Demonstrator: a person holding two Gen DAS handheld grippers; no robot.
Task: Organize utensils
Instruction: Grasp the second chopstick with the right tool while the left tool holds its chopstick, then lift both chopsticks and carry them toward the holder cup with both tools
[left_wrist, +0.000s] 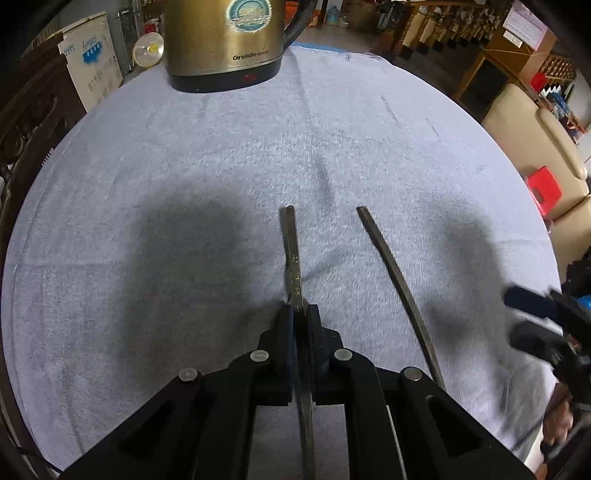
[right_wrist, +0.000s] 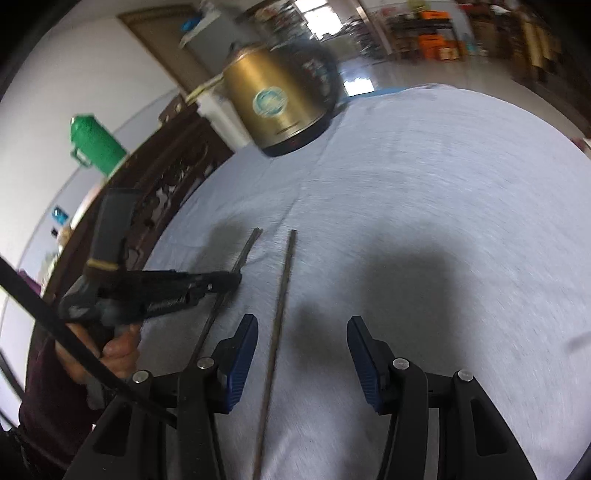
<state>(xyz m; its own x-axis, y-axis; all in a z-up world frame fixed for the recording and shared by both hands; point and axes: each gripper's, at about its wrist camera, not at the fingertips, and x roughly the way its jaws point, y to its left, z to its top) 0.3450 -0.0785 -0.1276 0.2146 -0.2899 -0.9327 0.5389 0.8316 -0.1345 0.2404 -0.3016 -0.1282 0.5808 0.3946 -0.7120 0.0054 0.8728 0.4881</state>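
Two dark, slim chopsticks lie on a pale grey cloth (left_wrist: 184, 147). My left gripper (left_wrist: 300, 314) is shut on one chopstick (left_wrist: 293, 251), gripping it partway along, with its square end pointing away toward the kettle. The second chopstick (left_wrist: 399, 291) lies loose on the cloth to the right, angled slightly away from the first. In the right wrist view, my right gripper (right_wrist: 303, 325) stands open over that loose chopstick (right_wrist: 280, 314), which runs between the blue pads close to the left finger without touching either. The left gripper (right_wrist: 236, 278) shows there clamped on its chopstick (right_wrist: 245, 251).
A gold electric kettle (left_wrist: 225, 40) stands at the cloth's far edge. A carved dark wooden chair (right_wrist: 166, 177) and a green flask (right_wrist: 96, 144) are off to the left. A beige sofa (left_wrist: 528, 140) and a red stool (left_wrist: 543, 188) sit beyond the table's right side.
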